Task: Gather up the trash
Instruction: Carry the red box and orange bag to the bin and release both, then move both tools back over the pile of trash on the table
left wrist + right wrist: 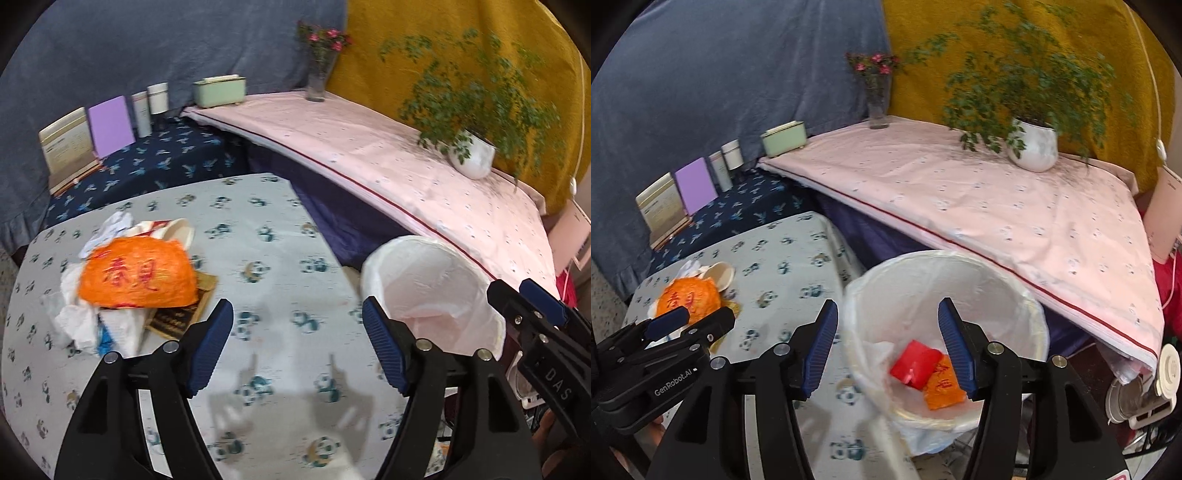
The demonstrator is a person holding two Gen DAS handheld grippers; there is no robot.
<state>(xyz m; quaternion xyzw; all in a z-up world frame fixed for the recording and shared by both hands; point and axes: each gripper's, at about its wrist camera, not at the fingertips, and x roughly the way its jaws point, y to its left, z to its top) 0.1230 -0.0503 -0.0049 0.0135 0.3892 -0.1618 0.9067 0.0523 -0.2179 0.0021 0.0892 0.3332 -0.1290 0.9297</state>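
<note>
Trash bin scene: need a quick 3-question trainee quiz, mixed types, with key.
1. True or false: the white-lined trash bin already holds a red packet and an orange wrapper.
2. Multiple choice: the right tool is (A) shut on a wrapper, (B) open above the bin, (C) out of view.
3. Fill in: the pile still on the panda-print table is topped by a large ______ wrapper, and the left tool is open and holds nothing.

Key: 1 true; 2 B; 3 orange.
</note>
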